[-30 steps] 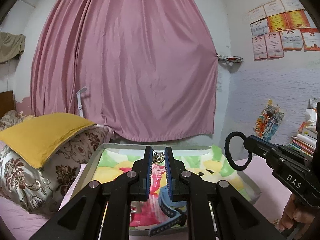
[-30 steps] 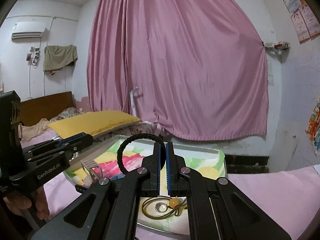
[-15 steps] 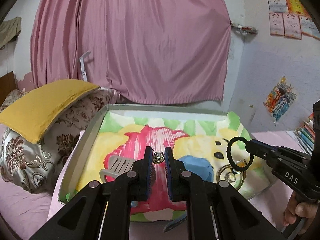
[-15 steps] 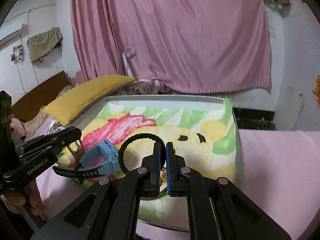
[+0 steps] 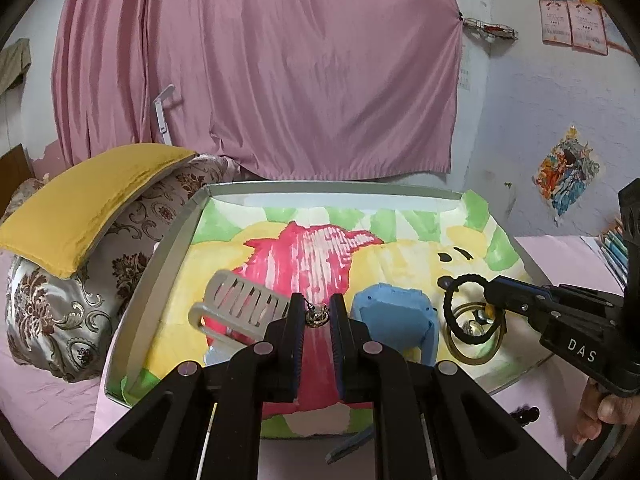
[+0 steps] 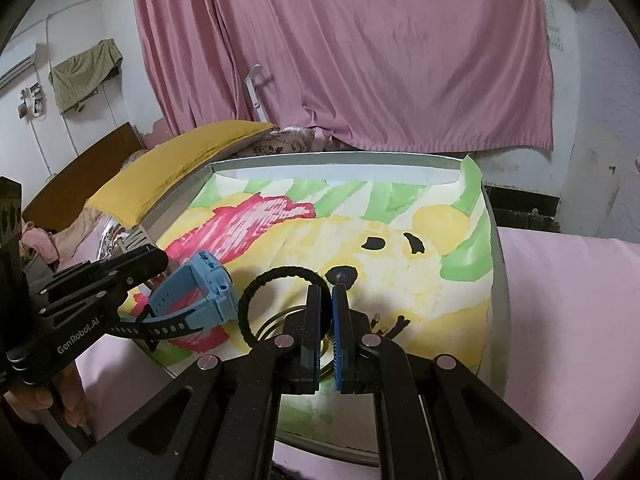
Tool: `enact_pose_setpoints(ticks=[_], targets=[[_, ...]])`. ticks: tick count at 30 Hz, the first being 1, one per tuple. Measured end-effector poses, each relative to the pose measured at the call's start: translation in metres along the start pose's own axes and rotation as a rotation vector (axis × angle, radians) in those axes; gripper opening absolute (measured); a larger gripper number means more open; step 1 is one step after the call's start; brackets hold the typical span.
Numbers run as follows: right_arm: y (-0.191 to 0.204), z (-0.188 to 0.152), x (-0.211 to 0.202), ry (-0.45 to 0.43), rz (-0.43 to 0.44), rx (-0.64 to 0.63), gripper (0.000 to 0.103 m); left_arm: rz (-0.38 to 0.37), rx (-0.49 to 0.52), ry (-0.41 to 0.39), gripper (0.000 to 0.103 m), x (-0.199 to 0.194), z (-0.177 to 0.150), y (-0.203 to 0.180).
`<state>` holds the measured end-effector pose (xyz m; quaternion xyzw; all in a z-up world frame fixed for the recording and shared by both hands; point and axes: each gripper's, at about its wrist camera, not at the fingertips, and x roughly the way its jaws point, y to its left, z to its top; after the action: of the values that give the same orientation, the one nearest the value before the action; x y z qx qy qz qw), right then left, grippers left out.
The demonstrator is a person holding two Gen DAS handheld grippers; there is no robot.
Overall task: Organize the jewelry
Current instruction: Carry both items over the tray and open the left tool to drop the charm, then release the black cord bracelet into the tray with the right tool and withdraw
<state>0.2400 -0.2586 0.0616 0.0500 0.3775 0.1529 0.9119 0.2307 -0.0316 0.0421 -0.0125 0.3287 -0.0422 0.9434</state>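
My left gripper (image 5: 316, 312) is shut on a small silver charm on a thin chain (image 5: 316, 317), held above the near part of the tray (image 5: 176, 232). My right gripper (image 6: 326, 300) is shut on a black braided hair tie (image 6: 256, 292), which hangs over a gold cord necklace with a bead (image 5: 480, 354) on the tray's right side. A blue smartwatch (image 5: 394, 318) and a grey hair comb (image 5: 240, 300) lie on the tray's colourful cloth. The right gripper also shows in the left wrist view (image 5: 490, 298), and the left gripper in the right wrist view (image 6: 158, 258).
The tray rests on a pink bedsheet (image 6: 568, 304). A patterned cushion (image 5: 92, 276) topped by a yellow pillow (image 5: 88, 196) sits left of the tray. A pink curtain (image 5: 260, 68) hangs behind. Books (image 5: 614, 248) are stacked at the right edge.
Both grippers have tilted down and moved lower over the tray, each still holding its item. The hair tie now hangs just above the gold necklace.
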Motion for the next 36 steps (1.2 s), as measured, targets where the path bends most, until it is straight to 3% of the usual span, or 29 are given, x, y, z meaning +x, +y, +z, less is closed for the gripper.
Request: enact_pose_setpoints(ticks=[12,18,21,22,27,29,31,36], targets=[[-0.003,-0.001,-0.001,0.001,-0.005,0.022,0.006,-0.005,-0.003,0.023,0.013,0.004,0.0,0.0],[-0.002,-0.001,-0.017,-0.062,-0.031,0.021,0.008,-0.038,-0.041,-0.021,0.048,-0.006,0.001,0.005],[-0.001,-0.001,-0.036,-0.139,-0.046,0.026,0.027,-0.051,-0.06,-0.073,0.052,-0.02,0.002,0.008],[-0.001,-0.002,-0.044,-0.171,-0.047,0.026,0.036,-0.055,-0.065,-0.096,0.057,-0.025,0.002,0.008],[0.004,-0.008,-0.081,-0.308,-0.082,-0.004,0.053,-0.067,-0.092,-0.214,0.079,-0.055,0.0,0.01],[0.005,-0.011,-0.091,-0.342,-0.089,-0.009,0.071,-0.067,-0.098,-0.257,0.093,-0.066,-0.002,0.01],[0.006,-0.015,-0.101,-0.378,-0.092,-0.017,0.081,-0.063,-0.101,-0.303,0.102,-0.077,-0.007,0.009],[0.008,-0.025,-0.119,-0.423,-0.089,-0.041,0.096,-0.054,-0.054,-0.335,0.102,-0.092,-0.017,0.002]])
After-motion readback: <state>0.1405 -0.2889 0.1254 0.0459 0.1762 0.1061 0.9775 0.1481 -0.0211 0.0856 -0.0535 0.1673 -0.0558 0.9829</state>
